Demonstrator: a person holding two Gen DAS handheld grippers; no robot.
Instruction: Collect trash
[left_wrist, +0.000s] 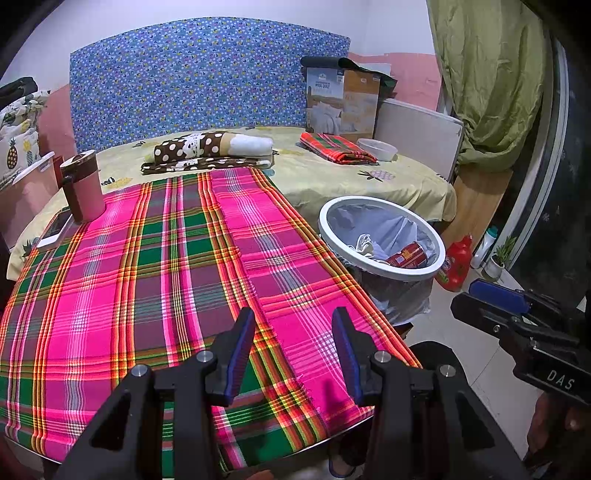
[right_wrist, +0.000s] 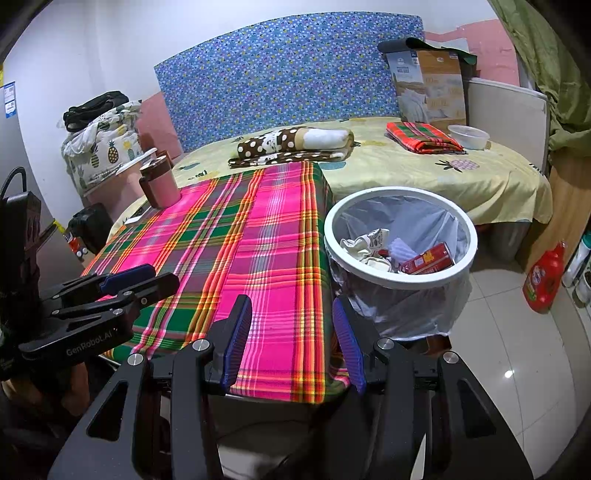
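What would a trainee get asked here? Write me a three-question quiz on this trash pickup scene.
1. True or false: the left gripper holds a piece of trash.
2. Multiple choice: the red can lies (A) on the plaid cloth, (B) inside the white bin, (C) on the floor.
3. Fill in: the pink tumbler stands ____ on the plaid cloth.

Key: 1 false, its jaws stand open and empty; 2 B; 3 upright.

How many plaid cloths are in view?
2: a large plaid cloth covers the table; a folded plaid cloth lies on the bed beside the white bowl. None seems hidden.
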